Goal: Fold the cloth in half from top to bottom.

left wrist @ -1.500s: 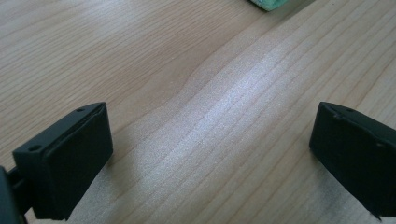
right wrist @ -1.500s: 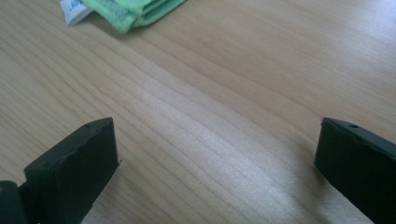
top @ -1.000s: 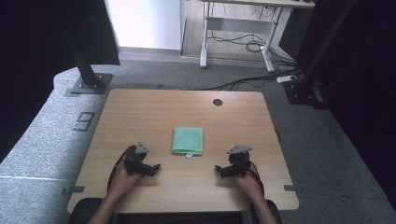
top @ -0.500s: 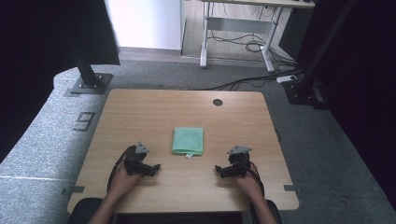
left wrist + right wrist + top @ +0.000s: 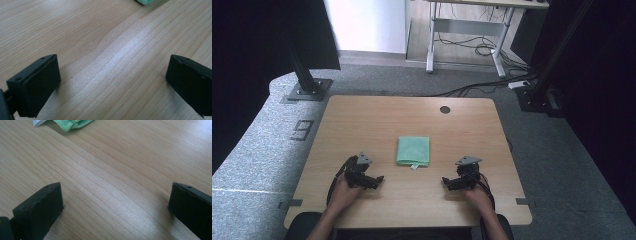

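A folded green cloth (image 5: 413, 150) with a small white tag lies in the middle of the wooden table (image 5: 377, 120). My left gripper (image 5: 377, 181) rests near the front edge, left of the cloth, open with nothing between its jaws. My right gripper (image 5: 446, 182) rests right of the cloth, also open and empty. In the left gripper view (image 5: 113, 82) a corner of the green cloth (image 5: 146, 2) shows at the top edge. The right gripper view (image 5: 116, 207) has the cloth (image 5: 73, 124) and its white tag (image 5: 38, 122) at the top left.
A round cable hole (image 5: 445, 109) sits near the table's far edge. Beyond the table are black stand bases (image 5: 304, 90) on grey carpet, a desk frame (image 5: 462, 40) with cables, and a power strip (image 5: 519, 84).
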Action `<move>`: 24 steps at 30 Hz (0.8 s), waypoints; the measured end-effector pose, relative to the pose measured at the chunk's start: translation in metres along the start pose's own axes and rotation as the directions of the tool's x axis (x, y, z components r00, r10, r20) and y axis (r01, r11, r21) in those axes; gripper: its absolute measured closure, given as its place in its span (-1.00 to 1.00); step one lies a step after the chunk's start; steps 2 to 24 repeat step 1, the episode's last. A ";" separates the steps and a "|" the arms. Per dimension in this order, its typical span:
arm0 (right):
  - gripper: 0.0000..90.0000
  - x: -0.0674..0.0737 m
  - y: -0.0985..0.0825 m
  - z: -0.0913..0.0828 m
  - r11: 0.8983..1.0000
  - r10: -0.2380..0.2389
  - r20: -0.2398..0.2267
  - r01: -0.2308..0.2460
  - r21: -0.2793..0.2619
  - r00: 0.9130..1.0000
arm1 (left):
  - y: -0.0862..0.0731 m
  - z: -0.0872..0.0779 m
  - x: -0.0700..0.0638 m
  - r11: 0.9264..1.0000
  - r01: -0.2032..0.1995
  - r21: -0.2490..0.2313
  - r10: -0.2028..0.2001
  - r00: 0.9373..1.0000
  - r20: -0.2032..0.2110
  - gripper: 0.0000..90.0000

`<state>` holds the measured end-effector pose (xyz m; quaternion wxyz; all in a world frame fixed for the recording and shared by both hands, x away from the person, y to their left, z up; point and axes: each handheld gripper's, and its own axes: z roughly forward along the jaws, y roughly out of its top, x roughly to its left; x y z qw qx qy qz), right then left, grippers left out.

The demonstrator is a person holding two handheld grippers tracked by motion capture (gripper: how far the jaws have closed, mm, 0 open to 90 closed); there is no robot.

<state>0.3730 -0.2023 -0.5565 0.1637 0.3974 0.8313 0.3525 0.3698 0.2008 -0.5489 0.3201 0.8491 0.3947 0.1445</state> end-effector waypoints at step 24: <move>-1.00 0.000 0.000 0.000 1.000 0.000 0.001 0.000 0.001 1.000 | 0.000 0.000 0.000 1.000 0.000 0.000 0.000 1.000 0.000 -1.00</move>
